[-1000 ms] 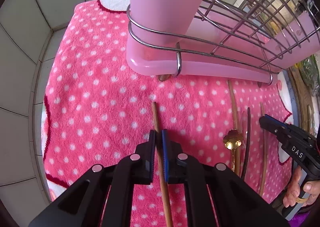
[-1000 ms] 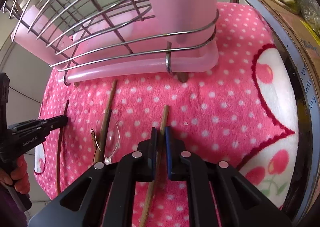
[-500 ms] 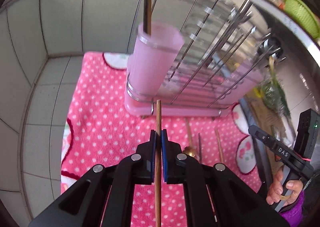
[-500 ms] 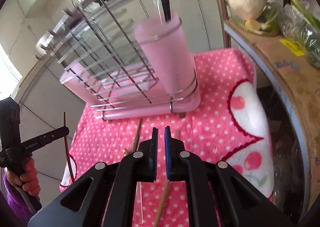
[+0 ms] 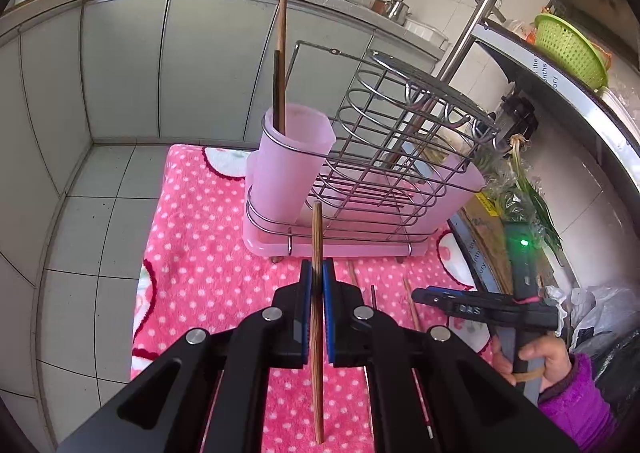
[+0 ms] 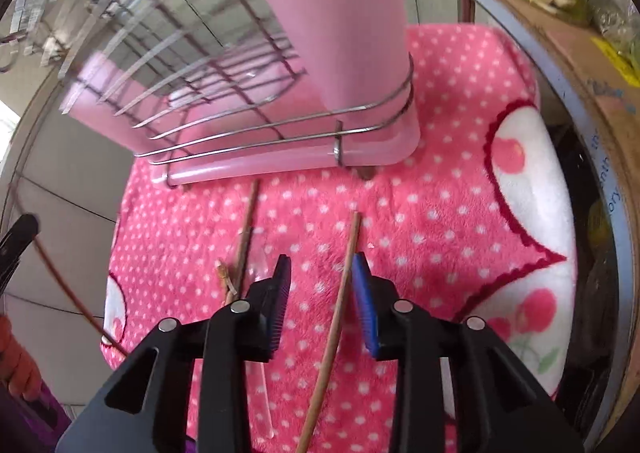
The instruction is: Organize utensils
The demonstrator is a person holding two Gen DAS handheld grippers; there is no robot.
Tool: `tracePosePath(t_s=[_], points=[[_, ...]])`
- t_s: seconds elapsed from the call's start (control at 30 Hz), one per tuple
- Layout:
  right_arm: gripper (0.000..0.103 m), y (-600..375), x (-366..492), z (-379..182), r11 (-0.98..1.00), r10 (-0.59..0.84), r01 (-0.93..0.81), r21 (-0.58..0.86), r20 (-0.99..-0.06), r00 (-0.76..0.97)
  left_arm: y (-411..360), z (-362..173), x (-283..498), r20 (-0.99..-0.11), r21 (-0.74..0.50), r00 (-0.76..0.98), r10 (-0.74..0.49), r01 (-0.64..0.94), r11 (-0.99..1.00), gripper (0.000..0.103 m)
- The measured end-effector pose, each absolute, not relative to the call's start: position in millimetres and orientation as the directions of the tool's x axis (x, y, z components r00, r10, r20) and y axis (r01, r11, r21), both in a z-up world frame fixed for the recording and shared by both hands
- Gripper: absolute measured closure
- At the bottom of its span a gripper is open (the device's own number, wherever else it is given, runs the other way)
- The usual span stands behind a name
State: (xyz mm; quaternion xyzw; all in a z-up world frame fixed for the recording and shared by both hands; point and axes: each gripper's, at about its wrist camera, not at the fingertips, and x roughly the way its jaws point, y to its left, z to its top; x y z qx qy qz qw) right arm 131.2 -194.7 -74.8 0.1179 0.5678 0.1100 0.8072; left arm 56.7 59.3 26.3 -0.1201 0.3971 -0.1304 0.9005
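Left gripper [image 5: 316, 285] was clamped on a wooden chopstick [image 5: 317, 317], held up off the towel [image 5: 192, 253] in front of the pink cup [image 5: 292, 165]; next it'd need tipping upright over the rim. Right gripper [image 6: 322, 285] was opening, another chopstick [image 6: 340, 301] lying loose between its jaws.

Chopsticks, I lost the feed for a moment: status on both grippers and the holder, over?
Left gripper shut on a chopstick, lifted. Right gripper opening over another chopstick on the pink towel. Pink cup holds two sticks, path clear.
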Motion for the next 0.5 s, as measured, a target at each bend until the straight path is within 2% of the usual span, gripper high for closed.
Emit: tracePosePath(t_s=[0.27, 0.3, 0.33, 0.5], points=[[0.071, -193, 145, -97, 0.955, 0.289, -0.018, 0.296, -0.915, 0.281, 63, 27, 57, -0.672, -0.331, 0.657, -0.341, 0.145, 0.932, 0.098], [0.076, -192, 145, -97, 0.958, 0.279, -0.02, 0.286, -0.916, 0.287, 63, 26, 57, -0.671, -0.332, 0.658, -0.342, 0.145, 0.932, 0.098], [0.094, -191, 144, -97, 0.967, 0.249, -0.024, 0.254, -0.919, 0.305, 63, 26, 57, -0.671, -0.334, 0.658, -0.343, 0.145, 0.931, 0.098], [0.097, -202, 135, -93, 0.946, 0.307, -0.015, 0.323, -0.883, 0.354, 66, 27, 54, -0.661, -0.335, 0.671, -0.337, 0.138, 0.932, 0.098]])
